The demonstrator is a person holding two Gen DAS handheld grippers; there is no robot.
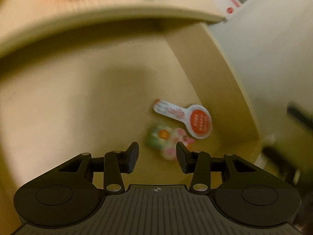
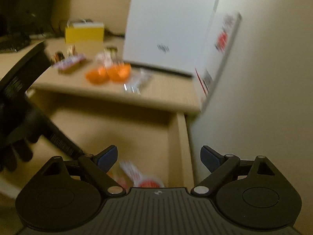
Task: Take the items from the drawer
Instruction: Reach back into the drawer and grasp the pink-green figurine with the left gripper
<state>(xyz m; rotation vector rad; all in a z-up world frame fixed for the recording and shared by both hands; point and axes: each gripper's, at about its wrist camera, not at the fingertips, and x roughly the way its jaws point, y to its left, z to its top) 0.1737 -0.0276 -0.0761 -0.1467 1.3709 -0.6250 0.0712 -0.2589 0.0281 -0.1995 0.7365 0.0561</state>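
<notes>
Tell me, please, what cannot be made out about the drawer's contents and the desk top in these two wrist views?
- Pastel packet, left wrist view: motion blur and the left gripper finger over its edge hide what it is.
- Paddle-shaped tag: its print is too blurred to read; in the right wrist view the gripper body cuts it off.
- Orange items and small packets on the desk top: blurred, kind unclear.
- Drawer front: below both views.
</notes>
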